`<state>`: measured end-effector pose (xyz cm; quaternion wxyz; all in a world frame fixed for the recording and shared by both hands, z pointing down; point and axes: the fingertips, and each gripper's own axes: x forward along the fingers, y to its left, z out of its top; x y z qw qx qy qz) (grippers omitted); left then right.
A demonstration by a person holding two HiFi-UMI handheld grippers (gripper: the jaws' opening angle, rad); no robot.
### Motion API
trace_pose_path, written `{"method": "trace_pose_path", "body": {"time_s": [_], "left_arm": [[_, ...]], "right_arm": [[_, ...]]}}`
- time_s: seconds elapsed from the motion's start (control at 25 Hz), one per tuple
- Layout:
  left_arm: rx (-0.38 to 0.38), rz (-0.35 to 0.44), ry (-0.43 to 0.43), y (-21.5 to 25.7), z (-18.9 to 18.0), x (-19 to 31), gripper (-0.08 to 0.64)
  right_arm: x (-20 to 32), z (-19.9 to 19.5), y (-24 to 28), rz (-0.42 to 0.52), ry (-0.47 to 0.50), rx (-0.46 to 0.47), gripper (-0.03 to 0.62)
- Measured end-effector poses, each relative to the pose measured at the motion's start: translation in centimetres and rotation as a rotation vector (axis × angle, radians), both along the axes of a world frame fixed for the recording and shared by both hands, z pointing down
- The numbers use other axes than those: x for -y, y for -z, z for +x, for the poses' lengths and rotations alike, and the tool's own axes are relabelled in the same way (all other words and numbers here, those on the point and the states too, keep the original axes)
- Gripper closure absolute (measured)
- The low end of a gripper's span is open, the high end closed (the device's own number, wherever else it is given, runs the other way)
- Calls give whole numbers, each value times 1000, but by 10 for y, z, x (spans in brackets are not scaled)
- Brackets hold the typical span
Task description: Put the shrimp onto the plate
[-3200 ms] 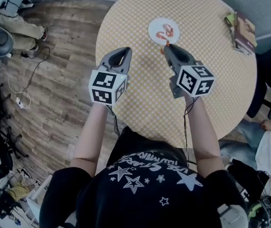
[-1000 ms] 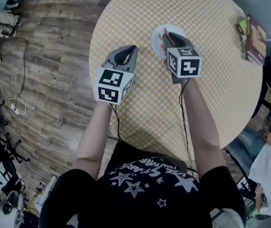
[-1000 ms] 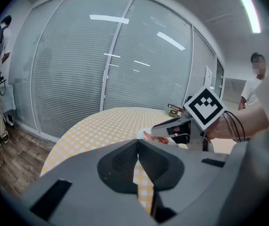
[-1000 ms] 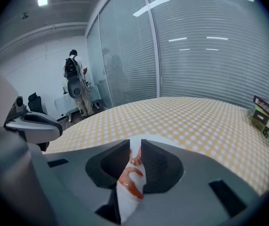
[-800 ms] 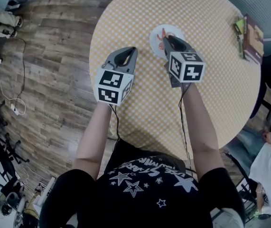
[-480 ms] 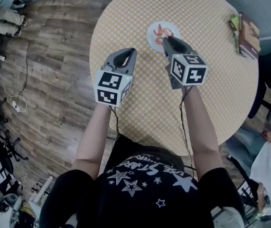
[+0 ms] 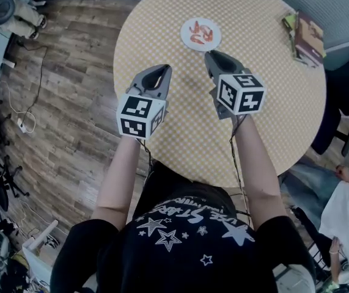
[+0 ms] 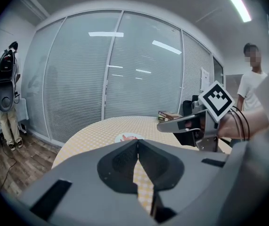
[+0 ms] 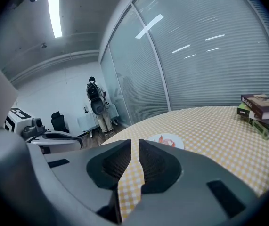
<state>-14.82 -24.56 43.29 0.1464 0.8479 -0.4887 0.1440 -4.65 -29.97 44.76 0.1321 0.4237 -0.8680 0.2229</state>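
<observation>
Resting on the plate near the table's far edge are shrimp; the right gripper is barely parted, the left gripper closed, both empty.

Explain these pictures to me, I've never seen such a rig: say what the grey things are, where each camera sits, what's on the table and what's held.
A person holds two hand-held grippers, each with two jaws and a marker cube. The head view looks down from the person's head: the left gripper and right gripper hover over a round yellow-checked table. The other two views ride on the grippers and look along their jaws. On the table are a white plate with orange shrimp on it, and some books. Nothing is held: the left jaws meet at the tips, the right stand slightly apart.
</observation>
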Motion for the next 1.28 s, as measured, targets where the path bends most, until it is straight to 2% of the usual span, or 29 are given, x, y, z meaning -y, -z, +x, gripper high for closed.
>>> {"method": "trace_pose_path", "body": {"time_s": [0.56, 0.84, 1.08, 1.28], "left_arm": [[24, 74, 48, 42, 75, -150, 551], [1, 120, 105, 65, 109, -226, 551], [3, 129, 136, 72, 128, -261, 552], [6, 133, 127, 74, 134, -279, 551]], "right_arm": [[-157, 66, 47, 64, 88, 85, 529], [-240, 96, 71, 86, 155, 138, 529], [-275, 115, 81, 98, 191, 161, 529], [-295, 123, 81, 101, 192, 164, 529]]}}
